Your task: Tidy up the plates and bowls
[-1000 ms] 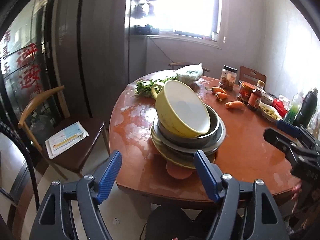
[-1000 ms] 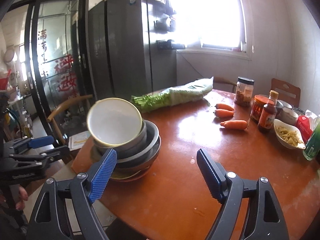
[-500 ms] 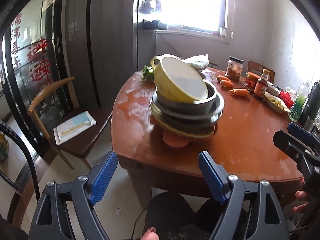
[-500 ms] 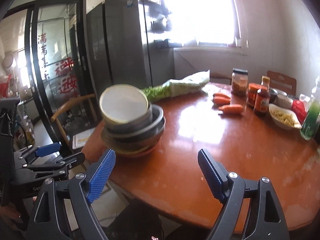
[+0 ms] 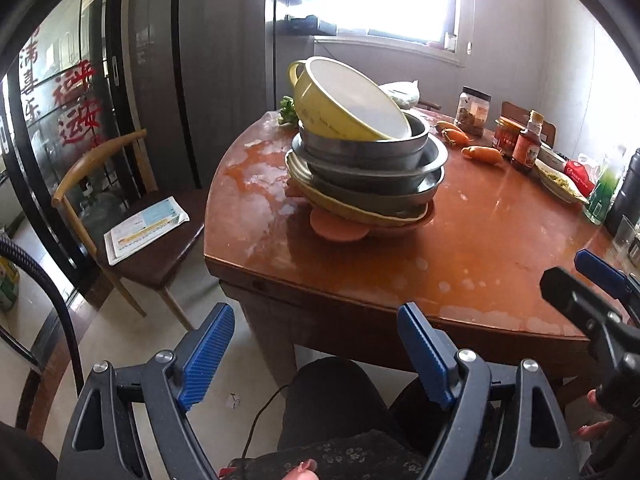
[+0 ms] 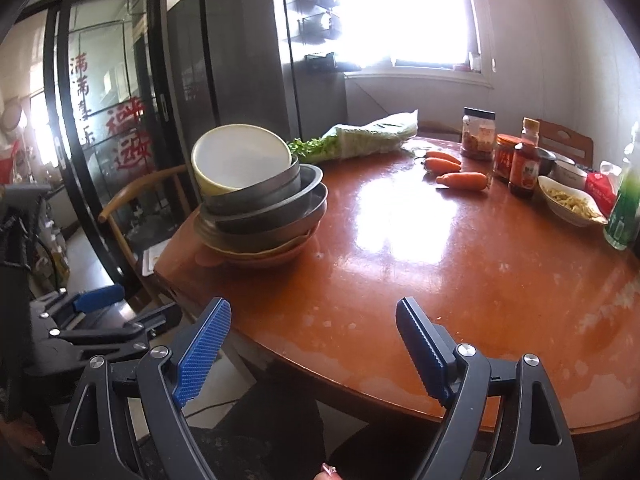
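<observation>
You're backing both grippers off over the last second: left gripper [image 5: 316, 348] and right gripper [image 6: 314, 342] are hanging released, holding nothing, while the stack [image 5: 362, 160] is sitting nested near the desk [image 6: 420, 248] edge, looking organized.

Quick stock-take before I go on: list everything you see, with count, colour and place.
Yellow bowl: 1, tilted atop the stack.
Metal bowls: about 3, grey, nested beneath it.
Plates: count unclear, tan and orange, under the stack.
Table: 1, red-brown.
Carrots: 3, orange, far side.
Greens: 1 bag, far edge.
Jars: 2, beside the carrots.
Sauce bottle: 1, brown.
Food dish: 1, white, right.
Chair: 1, wooden, left, holding papers.
Left claw: open, off the table.
Right claw: open, at the near edge.
</observation>
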Demonstrator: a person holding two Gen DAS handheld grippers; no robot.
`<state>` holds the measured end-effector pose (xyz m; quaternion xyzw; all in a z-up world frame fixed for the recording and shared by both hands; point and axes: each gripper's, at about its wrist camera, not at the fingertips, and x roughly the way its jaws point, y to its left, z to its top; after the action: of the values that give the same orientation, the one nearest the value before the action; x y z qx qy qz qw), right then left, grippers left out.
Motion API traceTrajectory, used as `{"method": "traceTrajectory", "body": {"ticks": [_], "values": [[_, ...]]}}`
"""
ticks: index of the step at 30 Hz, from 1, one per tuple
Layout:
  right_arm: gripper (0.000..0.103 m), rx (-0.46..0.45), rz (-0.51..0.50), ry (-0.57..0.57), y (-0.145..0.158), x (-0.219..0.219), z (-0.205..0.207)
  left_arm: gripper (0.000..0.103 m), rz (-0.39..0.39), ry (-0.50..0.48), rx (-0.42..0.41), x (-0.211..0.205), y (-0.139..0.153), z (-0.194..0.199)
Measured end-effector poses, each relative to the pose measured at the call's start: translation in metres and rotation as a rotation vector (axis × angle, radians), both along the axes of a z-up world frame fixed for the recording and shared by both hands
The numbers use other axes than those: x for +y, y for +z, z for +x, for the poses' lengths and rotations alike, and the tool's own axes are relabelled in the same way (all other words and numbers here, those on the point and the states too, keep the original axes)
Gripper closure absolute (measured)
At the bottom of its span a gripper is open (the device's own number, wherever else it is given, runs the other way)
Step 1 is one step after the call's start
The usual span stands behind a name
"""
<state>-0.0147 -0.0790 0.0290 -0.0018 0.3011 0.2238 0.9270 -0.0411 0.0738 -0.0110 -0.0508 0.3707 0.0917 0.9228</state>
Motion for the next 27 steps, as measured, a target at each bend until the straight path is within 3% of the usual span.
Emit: {"method": "traceTrajectory", "body": {"ticks": [27], "values": [[0.017,0.032,-0.005,0.010,-0.0089,0.0044,0.0002,0.020,0.013,0.003,0.017,-0.0055,-0.0030,0.0026]]}}
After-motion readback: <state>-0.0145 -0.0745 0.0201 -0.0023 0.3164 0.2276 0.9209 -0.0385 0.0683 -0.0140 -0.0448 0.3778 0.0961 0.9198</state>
